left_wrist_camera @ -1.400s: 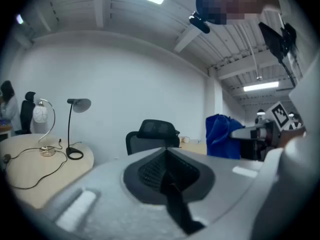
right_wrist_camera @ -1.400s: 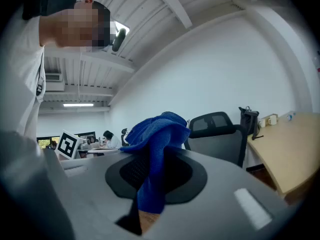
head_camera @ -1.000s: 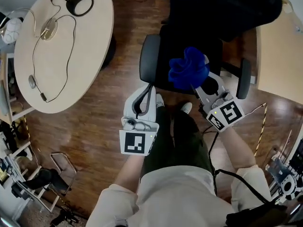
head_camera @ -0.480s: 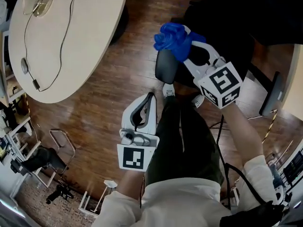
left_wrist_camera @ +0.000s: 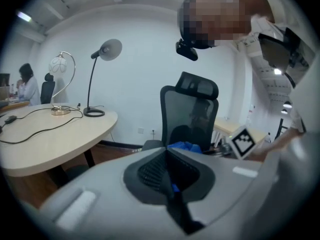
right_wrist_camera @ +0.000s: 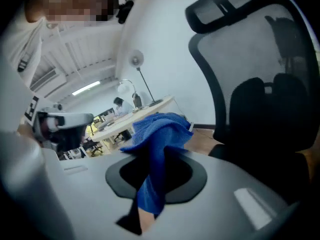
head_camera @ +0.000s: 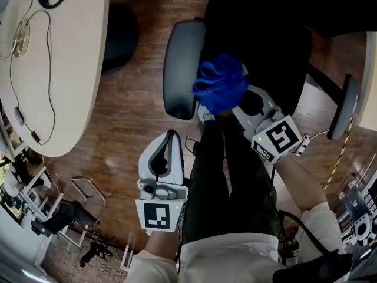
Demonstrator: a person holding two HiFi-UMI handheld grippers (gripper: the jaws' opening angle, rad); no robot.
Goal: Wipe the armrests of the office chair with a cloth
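My right gripper (head_camera: 234, 104) pinches the blue cloth (head_camera: 219, 84) near the left armrest (head_camera: 179, 69), ready to wipe. My left gripper (head_camera: 171, 135) waits, pressed together and empty.

Even bright indoor light; fisheye edges dark (vignetted); close foreground blurred.

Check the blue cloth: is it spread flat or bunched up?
Bunched up: the blue cloth is a crumpled wad pinched in the shut right claw.
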